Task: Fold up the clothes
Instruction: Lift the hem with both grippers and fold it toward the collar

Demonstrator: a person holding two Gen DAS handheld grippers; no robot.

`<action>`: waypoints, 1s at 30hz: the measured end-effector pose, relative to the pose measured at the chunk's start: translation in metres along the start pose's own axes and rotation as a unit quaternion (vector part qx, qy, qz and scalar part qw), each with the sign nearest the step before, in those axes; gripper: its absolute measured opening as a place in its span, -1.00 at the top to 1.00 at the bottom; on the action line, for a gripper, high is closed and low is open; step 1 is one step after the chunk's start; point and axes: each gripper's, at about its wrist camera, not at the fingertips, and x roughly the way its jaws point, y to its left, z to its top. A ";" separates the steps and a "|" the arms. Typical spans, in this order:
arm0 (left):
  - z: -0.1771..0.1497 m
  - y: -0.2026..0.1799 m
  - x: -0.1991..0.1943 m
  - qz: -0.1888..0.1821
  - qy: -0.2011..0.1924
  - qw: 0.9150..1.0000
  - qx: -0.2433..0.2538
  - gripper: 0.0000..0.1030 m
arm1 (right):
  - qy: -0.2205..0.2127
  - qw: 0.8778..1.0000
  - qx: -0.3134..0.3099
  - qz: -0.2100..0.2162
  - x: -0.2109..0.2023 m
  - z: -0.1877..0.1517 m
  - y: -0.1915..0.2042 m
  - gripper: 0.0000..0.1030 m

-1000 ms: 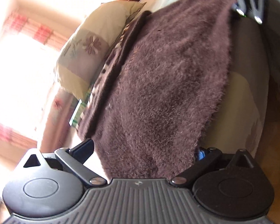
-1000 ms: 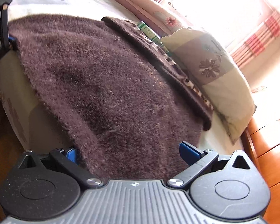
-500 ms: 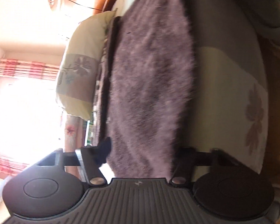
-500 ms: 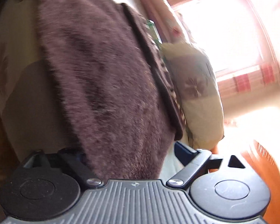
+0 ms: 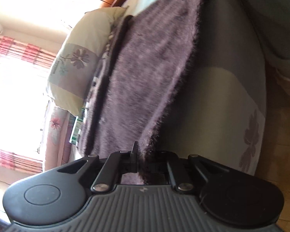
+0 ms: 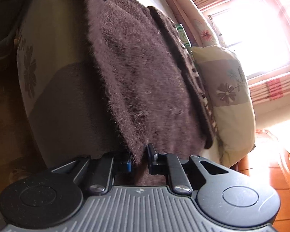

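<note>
Left gripper: your left gripper (image 5: 143, 160) is closed on the near hem of the fuzzy brown garment (image 5: 145, 73); the fabric is pinched between the jaws.
Right gripper: your right gripper (image 6: 139, 158) is closed on the garment (image 6: 145, 77) too, at a corner of the same hem.
Garment: it lies spread flat on the bed (image 5: 218, 96), and its hem hangs a little over the bed's edge.
Only in left view: a trouser leg (image 5: 270, 19) and a shoe (image 5: 288, 81) of a person, beside the bed, on the side away from the garment.
Only in right view: orange-brown wooden furniture (image 6: 276, 183) just past the pillow (image 6: 228, 96).
Both views: the other gripper at the far end of the hem, small and blurred.
Bed: grey and beige cover with a flower print (image 6: 29, 67).
Past the garment: the pillow (image 5: 77, 63), a green box (image 6: 183, 36) and a quilt (image 6: 193, 13).
Room: bright window (image 6: 251, 32) with a red striped curtain (image 6: 274, 87).
Free space: wooden floor (image 6: 5, 116) lies beside the bed's edge.
</note>
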 end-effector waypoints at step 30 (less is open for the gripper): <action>0.039 0.178 0.149 0.089 -0.029 0.990 -0.102 0.87 | -0.038 0.987 0.072 -0.139 0.160 0.057 -0.186 0.66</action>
